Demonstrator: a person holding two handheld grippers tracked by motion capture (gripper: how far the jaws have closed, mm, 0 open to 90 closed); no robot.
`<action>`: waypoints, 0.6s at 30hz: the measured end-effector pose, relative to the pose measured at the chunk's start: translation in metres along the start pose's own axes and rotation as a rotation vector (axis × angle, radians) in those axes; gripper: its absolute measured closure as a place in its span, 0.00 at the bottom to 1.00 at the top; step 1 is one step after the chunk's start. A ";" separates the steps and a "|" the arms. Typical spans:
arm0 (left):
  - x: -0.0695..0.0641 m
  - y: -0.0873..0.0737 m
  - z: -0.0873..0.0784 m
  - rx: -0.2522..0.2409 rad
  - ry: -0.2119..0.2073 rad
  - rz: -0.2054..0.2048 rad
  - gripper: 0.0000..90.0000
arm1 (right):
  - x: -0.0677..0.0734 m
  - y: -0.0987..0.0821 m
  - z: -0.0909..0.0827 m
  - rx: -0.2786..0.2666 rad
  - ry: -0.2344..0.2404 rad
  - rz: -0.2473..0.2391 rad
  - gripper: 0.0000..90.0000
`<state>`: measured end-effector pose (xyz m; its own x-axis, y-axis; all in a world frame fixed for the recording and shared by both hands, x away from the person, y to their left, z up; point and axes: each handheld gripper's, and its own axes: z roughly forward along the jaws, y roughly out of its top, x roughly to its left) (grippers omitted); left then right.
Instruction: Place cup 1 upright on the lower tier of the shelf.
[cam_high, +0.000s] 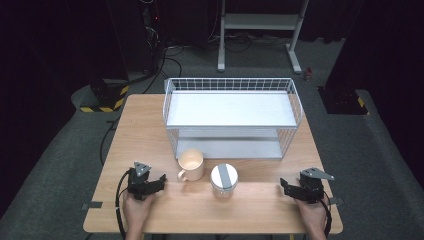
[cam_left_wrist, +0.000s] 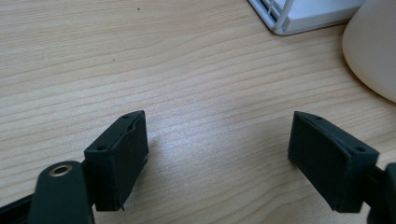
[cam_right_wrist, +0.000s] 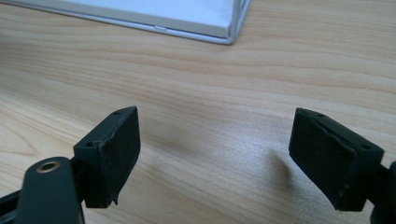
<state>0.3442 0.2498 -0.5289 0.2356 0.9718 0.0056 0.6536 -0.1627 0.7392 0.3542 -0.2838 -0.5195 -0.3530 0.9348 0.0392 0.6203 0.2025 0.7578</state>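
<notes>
Mug (cam_high: 191, 164) and lidded jar (cam_high: 224, 180) stand untouched at the frame's lower centre; left gripper (cam_high: 157, 183) and right gripper (cam_high: 284, 186) fingers gape empty, nothing begun.

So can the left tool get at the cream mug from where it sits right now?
Probably yes. The left tool rests open on the table just left of the cream mug, whose handle points towards it. Bare wood lies between them, and the lidded jar stands on the mug's far side.
</notes>
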 end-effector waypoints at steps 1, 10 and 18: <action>0.000 0.000 0.000 0.000 0.000 -0.001 0.22 | 0.001 0.001 -0.001 -0.007 0.008 0.005 0.19; 0.000 0.000 0.000 0.000 0.001 -0.002 0.23 | 0.011 0.002 -0.005 -0.039 0.057 0.000 0.20; 0.000 0.000 0.000 0.002 0.000 -0.002 0.23 | 0.018 0.003 -0.007 -0.063 0.091 -0.017 0.20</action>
<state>0.3442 0.2499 -0.5288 0.2343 0.9721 0.0040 0.6552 -0.1610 0.7381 0.3447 -0.2688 -0.5116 -0.4271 0.9004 0.0833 0.5695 0.1963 0.7982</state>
